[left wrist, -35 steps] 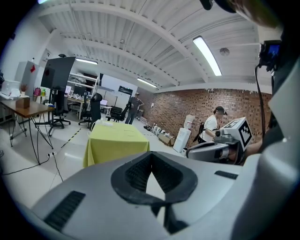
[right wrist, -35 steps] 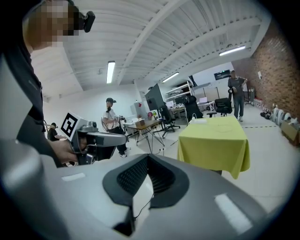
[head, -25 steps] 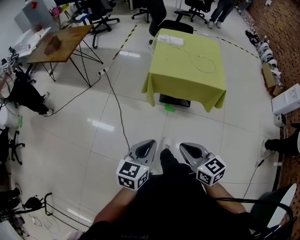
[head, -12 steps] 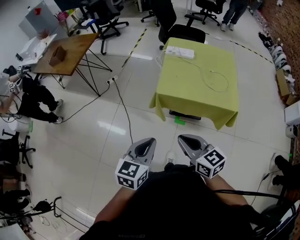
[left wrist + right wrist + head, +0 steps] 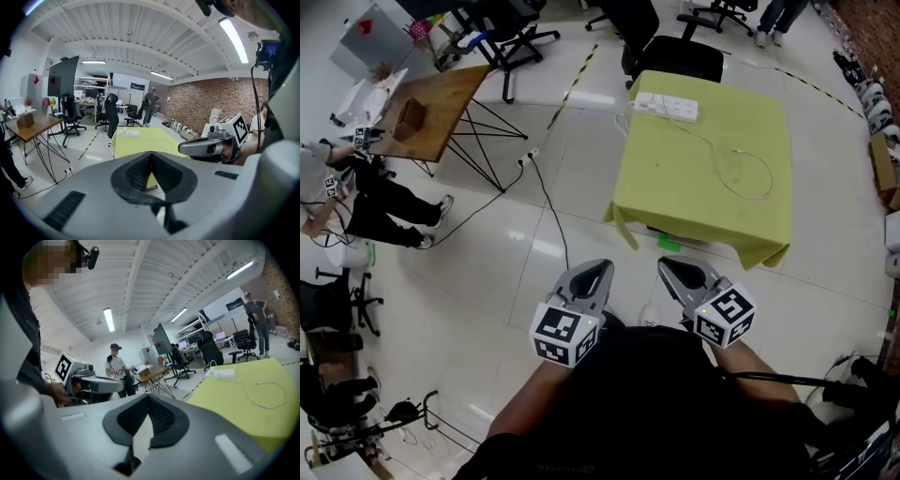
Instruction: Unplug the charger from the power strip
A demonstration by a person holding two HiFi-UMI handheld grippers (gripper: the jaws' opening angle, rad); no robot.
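Observation:
A white power strip (image 5: 666, 106) lies at the far edge of a table with a yellow-green cloth (image 5: 703, 202). A thin white cable (image 5: 748, 174) runs from the strip and loops over the cloth; I cannot make out the charger body from here. Both grippers are held in front of the person's body, well short of the table. My left gripper (image 5: 601, 268) is shut and empty, and so is my right gripper (image 5: 667, 264). The left gripper view shows the strip (image 5: 127, 133) far beyond the jaws (image 5: 151, 157). In the right gripper view the strip (image 5: 224, 373) lies far to the right of the jaws (image 5: 147, 398).
A black office chair (image 5: 673, 54) stands behind the table. A wooden trestle table (image 5: 441, 94) is at the far left, with a person (image 5: 356, 192) near it. A black cord with a socket (image 5: 531, 156) crosses the white floor. Boxes line the right wall.
The person has walked toward the yellow-green table, which now sits nearer and lower in the head view. Both grippers have travelled forward together, still shut and side by side.

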